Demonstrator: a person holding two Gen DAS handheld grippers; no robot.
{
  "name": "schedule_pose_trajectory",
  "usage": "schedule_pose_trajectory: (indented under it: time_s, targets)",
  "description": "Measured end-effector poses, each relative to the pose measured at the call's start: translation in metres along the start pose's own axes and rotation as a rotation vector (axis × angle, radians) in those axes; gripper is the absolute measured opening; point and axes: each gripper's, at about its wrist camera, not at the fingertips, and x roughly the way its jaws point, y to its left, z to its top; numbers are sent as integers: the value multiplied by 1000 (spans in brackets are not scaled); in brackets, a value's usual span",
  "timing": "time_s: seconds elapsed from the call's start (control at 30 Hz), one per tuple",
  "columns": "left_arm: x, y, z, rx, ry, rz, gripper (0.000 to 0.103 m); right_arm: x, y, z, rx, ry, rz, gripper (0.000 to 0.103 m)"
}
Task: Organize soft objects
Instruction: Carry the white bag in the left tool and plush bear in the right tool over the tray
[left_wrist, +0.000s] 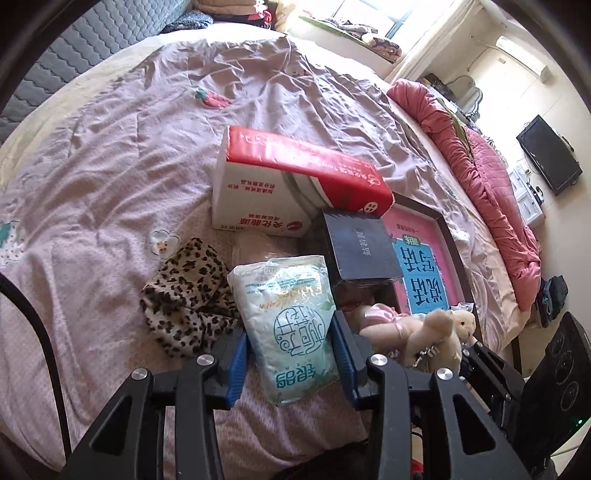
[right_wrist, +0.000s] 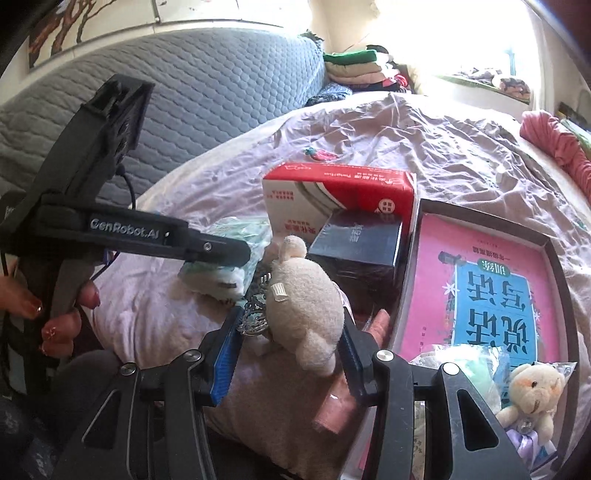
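Left gripper clamped on a pale green tissue pack, lifted just right of a leopard-print cloth on the pink bedsheet. Right gripper squeezing a cream plush toy, near the dark box and red-white carton.

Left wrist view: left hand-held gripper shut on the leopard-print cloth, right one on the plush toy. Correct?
Not quite. In the left wrist view the left hand-held gripper is shut on the pale green tissue pack, not the leopard-print cloth, which lies on the bed beside it. The right hand-held gripper does hold the plush toy, as the right wrist view shows.
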Motion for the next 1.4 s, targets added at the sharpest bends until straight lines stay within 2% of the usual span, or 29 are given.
schedule_pose_trajectory:
  time_s: [0.03, 0.1, 0.17, 0.63, 1.2, 1.4]
  targets:
    - [-3, -1, -2, 1, -2, -1, 42, -3, 17, -7, 1, -4, 1, 50]
    - [-9, -3, -5, 9, -13, 11, 42, -7, 22, -6, 0, -16, 2, 50]
    - [-15, -5, -8, 21, -22, 28, 42, -11, 23, -4, 2, -25, 4, 50]
    - [-51, -23, -16, 52, -75, 26, 42, -49, 34, 10, 3, -121, -7, 50]
    - [-69, -80, -27, 160, -95, 22, 42, -106, 10, 14, 72, -244, -58, 51]
    - [-64, -108, -28, 202, -91, 1, 42, -132, -5, 11, 78, -276, -117, 51]
